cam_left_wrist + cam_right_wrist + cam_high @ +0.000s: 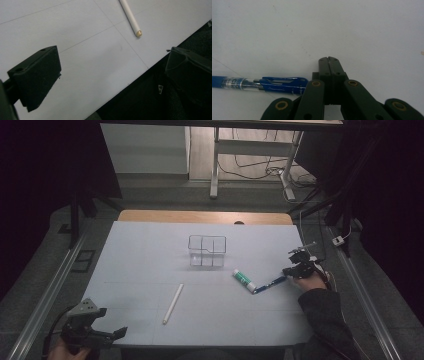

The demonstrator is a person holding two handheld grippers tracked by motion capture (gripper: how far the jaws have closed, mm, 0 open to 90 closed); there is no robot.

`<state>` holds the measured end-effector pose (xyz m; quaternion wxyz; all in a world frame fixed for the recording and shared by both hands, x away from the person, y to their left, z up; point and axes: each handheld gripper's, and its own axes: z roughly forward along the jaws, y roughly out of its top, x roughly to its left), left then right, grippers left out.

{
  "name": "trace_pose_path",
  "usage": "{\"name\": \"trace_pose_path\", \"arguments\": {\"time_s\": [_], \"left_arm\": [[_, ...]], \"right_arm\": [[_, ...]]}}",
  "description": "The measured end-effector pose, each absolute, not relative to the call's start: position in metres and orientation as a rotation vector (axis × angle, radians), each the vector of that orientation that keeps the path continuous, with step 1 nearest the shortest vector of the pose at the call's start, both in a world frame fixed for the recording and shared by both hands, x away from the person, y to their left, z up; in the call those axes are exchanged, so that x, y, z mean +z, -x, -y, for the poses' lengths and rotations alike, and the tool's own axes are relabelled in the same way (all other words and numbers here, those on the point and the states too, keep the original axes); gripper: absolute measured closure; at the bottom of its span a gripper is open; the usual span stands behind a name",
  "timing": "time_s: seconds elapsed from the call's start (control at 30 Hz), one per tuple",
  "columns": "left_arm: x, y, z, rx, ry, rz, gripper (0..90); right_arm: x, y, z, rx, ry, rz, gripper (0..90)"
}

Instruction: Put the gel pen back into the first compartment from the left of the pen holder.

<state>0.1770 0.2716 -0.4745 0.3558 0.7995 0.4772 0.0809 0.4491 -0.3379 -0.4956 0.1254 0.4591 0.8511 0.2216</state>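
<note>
the blue pen [264,84] lies flat on the white counter [150,250] at the right of the high view, its tip by the glue stick [244,280]. the right gripper [329,61] is clenched, empty, beside the pen's clip end. the left gripper [112,334], lower left, is spread wide. the pen looks light, hard and smooth, so it may roll; grab its middle

Lab: papered table [150,245], floor cables [260,167], frame legs [215,165]

High view looks down on the table [150,250]; both gripper views skim its white top closely.
</note>
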Motion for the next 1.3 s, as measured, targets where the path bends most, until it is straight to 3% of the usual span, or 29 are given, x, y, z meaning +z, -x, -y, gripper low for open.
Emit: {"name": "trace_pose_path", "arguments": {"time_s": [0.77,1.3], "left_arm": [[-0.475,-0.178,-0.271,0.207,-2.068,-1.239,0.3],[-0.475,-0.179,-0.271,0.200,-2.067,-1.238,0.4]], "right_arm": [[-0.493,-0.395,0.358,0.654,-1.422,-2.562,89.7],[-0.491,-0.340,0.343,0.588,-1.310,-2.686,89.7]]}}
